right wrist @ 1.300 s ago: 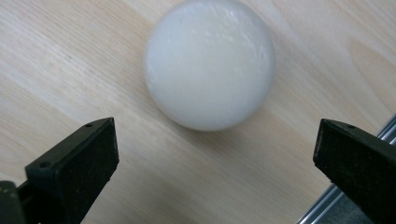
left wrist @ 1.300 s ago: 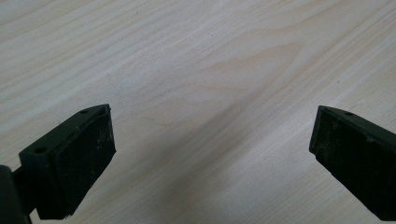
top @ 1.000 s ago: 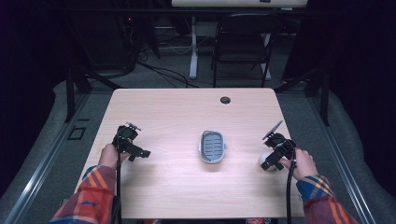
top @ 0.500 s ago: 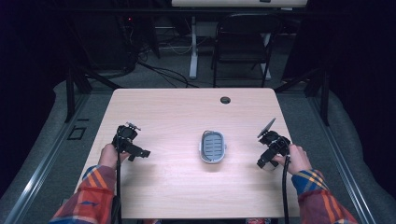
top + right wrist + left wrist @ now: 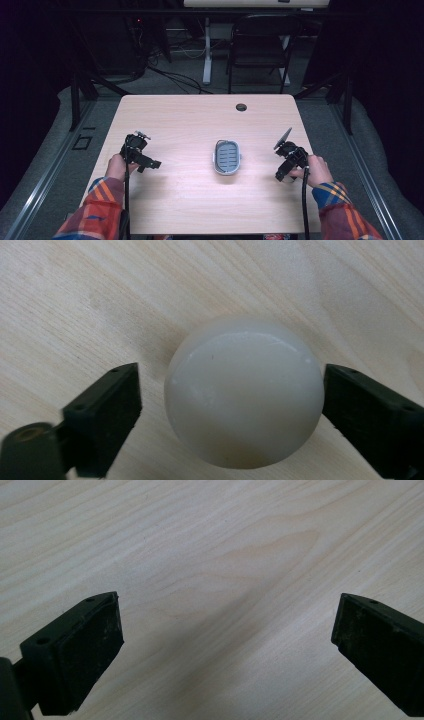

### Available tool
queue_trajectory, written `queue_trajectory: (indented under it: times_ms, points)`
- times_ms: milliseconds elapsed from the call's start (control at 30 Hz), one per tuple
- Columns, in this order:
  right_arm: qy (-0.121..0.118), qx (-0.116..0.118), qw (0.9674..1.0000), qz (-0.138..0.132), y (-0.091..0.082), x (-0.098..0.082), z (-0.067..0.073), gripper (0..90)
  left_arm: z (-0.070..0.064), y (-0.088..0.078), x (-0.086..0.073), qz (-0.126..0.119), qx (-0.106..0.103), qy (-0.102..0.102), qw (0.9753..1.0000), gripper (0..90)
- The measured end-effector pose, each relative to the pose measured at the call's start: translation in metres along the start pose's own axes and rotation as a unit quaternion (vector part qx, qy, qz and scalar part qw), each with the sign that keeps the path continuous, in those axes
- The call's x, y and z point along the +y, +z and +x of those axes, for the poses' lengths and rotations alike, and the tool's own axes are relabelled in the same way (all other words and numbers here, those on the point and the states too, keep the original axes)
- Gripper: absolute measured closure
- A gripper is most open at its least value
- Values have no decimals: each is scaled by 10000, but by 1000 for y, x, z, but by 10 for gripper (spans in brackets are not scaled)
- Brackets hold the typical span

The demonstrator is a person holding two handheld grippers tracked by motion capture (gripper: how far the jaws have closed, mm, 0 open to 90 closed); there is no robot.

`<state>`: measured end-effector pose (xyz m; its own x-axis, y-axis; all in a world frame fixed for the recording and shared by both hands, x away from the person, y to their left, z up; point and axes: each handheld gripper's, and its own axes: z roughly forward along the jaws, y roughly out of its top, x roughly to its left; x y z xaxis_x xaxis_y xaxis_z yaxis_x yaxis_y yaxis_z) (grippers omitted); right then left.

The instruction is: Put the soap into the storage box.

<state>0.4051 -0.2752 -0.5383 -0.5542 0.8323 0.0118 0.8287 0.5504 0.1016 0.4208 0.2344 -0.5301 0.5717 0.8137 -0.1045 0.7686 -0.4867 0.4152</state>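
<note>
High view: your left gripper [image 5: 150, 162] sits near the left edge of the table [image 5: 200, 115], well apart from the grey slotted dish [image 5: 227, 157] at centre. Your right gripper [image 5: 281, 176] is near the right edge, pointed down at the wood; the white ball is too hidden under it there to make out. Left gripper view: jaws spread wide, released, bare wood grain between them, nothing touching the pads [image 5: 92, 650]. Right gripper view: white ball [image 5: 244, 392] rests on the table between your jaws, which have just been closing. Right pad looks to be at the ball's side, left pad still has a clear gap, so no clamp on it yet.
</note>
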Motion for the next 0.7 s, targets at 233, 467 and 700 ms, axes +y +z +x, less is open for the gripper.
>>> queue_trajectory:
  times_ms: [233,467,700]
  points:
    - [-231,-174,9988,406,-3,4,-4,159,0,0,0,20,-4,0,10000,0]
    - [-161,-188,9988,412,0,4,-4,238,0,0,0,6,4,7,10000,0]
    - [-201,-225,9985,452,0,5,-4,242,0,0,0,16,3,10,10000,0]
